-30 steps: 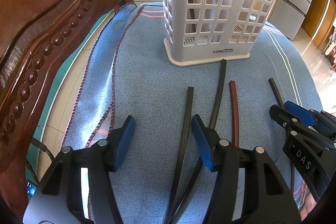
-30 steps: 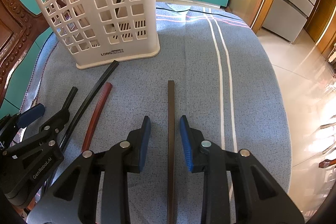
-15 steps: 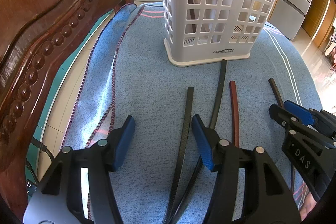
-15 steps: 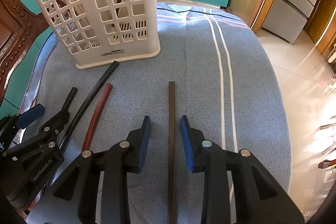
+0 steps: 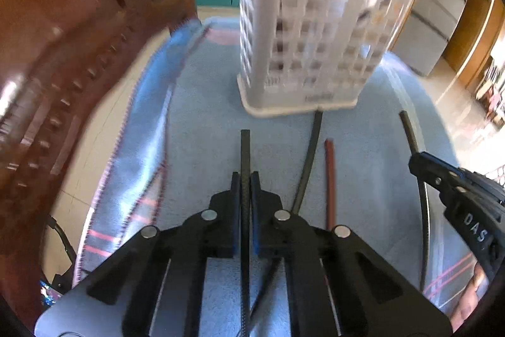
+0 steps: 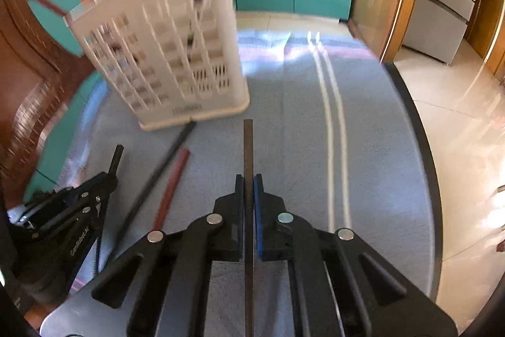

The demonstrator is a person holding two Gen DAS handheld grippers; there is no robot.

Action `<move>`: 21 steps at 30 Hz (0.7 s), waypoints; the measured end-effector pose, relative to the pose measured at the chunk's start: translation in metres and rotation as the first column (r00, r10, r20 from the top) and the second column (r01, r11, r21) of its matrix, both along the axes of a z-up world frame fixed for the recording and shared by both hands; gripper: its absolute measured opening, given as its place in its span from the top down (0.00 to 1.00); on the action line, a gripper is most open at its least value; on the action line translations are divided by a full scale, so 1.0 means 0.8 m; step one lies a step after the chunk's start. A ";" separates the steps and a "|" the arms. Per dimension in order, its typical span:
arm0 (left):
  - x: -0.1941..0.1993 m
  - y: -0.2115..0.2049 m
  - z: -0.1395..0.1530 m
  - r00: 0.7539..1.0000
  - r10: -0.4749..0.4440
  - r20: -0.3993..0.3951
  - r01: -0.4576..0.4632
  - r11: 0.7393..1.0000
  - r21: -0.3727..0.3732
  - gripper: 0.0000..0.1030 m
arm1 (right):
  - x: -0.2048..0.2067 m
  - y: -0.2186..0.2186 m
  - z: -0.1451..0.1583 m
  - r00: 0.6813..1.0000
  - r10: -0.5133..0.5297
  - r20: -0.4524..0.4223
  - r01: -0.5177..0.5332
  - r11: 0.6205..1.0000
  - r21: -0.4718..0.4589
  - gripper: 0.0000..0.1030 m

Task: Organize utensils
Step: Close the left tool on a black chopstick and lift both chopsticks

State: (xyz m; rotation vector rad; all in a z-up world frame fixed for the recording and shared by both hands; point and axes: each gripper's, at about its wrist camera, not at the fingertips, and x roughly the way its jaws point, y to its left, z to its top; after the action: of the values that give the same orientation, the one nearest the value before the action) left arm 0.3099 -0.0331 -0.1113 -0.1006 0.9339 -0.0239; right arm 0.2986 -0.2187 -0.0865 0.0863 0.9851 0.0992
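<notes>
Both grippers clamped on chopsticks over the cloth-covered table.

Left gripper [image 5: 245, 179] fingers pinch a black carbon-weave chopstick [image 5: 245, 147]; right gripper [image 6: 248, 183] fingers pinch a dark brown chopstick [image 6: 248, 147]. Between them, a black chopstick [image 5: 311, 153] and red chopstick [image 5: 329, 179] lie on the blue cloth [image 6: 300, 147]. Beyond stands the white perforated utensil basket [image 5: 303, 52], blurred.

My left gripper [image 5: 245, 179] closes around a rod [image 5: 245, 153] that points away toward the basket [image 5: 303, 52], which stands at the far centre on the cloth [image 5: 202, 116]. Right of this rod two more sticks [image 5: 311, 157] lie on the cloth; the longer one's far tip seems to touch the basket's base, though blur hinders. Further right, my right gripper [image 6: 249, 188] grips another rod [image 6: 248, 147]. A chair [image 5: 63, 37] stands left.
</notes>
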 end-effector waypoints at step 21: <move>-0.042 0.046 0.340 0.701 0.048 0.712 0.133 0.972 -0.196 0.93 | -0.067 -0.068 0.267 0.890 -0.014 0.456 -0.090 0.975 0.205 0.94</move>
State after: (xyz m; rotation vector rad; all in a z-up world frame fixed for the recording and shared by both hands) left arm 0.2762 0.0039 0.1611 -0.2684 0.1352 -0.2060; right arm 0.2448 -0.2729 0.1272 0.2380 0.4997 0.2545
